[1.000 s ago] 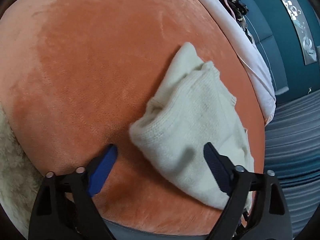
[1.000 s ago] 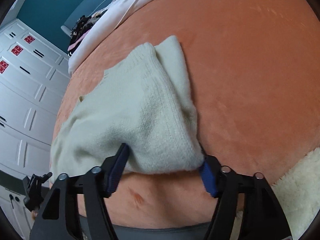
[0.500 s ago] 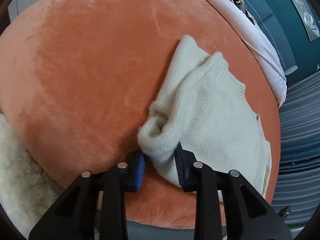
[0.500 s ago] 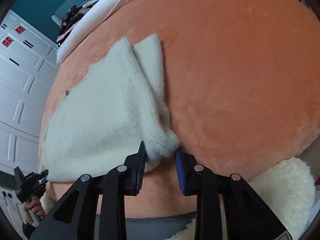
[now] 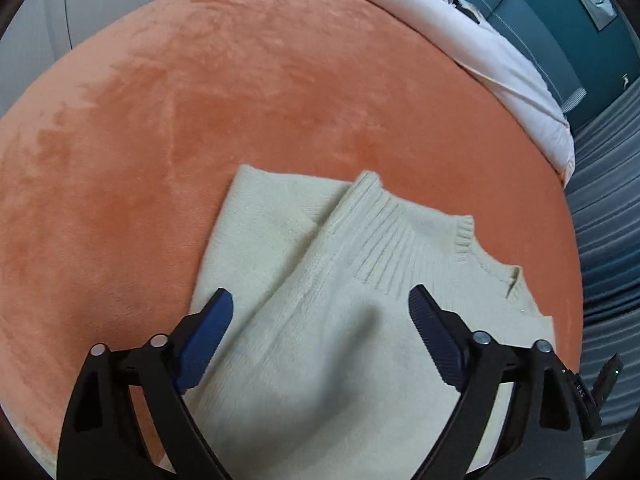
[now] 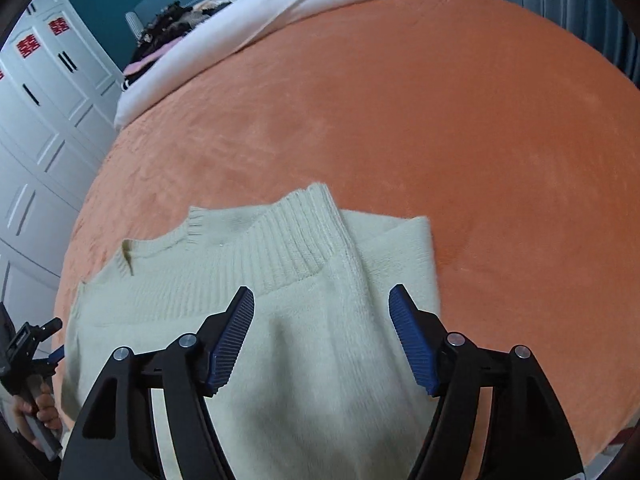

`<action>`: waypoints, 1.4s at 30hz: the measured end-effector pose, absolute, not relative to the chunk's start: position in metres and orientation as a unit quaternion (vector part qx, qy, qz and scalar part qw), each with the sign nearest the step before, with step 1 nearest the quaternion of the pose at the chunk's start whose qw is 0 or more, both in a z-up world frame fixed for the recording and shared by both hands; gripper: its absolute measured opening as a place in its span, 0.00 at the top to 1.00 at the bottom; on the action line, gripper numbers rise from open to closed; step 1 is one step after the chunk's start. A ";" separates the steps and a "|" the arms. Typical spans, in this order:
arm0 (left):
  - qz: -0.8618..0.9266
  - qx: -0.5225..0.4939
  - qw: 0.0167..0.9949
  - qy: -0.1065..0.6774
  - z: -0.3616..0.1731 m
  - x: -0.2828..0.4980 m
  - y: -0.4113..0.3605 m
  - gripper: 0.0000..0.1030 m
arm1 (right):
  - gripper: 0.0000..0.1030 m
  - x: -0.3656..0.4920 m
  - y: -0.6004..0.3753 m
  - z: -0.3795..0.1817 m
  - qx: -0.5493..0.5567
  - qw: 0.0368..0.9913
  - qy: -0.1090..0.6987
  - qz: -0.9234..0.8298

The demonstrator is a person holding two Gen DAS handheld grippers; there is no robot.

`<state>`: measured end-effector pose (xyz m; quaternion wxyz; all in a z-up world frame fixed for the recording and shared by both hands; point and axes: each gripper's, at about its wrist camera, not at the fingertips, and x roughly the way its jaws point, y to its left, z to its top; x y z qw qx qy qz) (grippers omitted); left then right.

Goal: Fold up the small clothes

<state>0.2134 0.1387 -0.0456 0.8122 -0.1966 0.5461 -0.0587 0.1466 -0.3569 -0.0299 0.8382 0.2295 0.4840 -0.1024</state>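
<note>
The cream knit sweater (image 5: 340, 320) lies folded on the orange plush bedcover (image 5: 240, 100), its ribbed band turned over the top layer. The left gripper (image 5: 320, 332) hovers above it with jaws spread wide, holding nothing. The right gripper (image 6: 322, 334) is likewise spread and empty over the sweater's near portion; a white duvet (image 6: 280, 4) lies at the bed's far end.
</note>
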 end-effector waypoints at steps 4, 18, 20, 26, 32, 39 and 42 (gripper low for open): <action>-0.088 -0.195 0.822 0.528 -0.031 0.217 0.134 0.88 | 0.91 0.143 -0.349 -0.018 0.256 0.858 0.438 -0.079; -0.035 -0.088 0.879 0.468 0.006 0.191 0.105 0.62 | 0.79 0.119 -0.344 0.021 0.215 0.889 0.385 -0.124; -0.059 -0.099 0.885 0.452 0.022 0.170 0.087 0.52 | 0.79 0.117 -0.306 0.034 0.210 0.897 0.384 -0.063; -0.115 -0.085 0.850 0.507 -0.011 0.133 0.023 0.46 | 0.80 0.140 -0.161 0.000 0.171 0.870 0.450 0.109; -0.047 -0.056 0.859 0.508 -0.030 0.123 0.091 0.52 | 0.93 0.120 -0.235 -0.032 0.183 0.863 0.471 0.005; -0.062 -0.122 0.856 0.498 -0.025 0.096 0.144 0.76 | 0.86 0.026 -0.382 -0.034 0.294 0.840 0.430 -0.151; -0.038 -0.163 0.867 0.469 -0.007 0.078 0.148 0.32 | 0.57 0.013 -0.379 -0.018 0.268 0.847 0.420 -0.186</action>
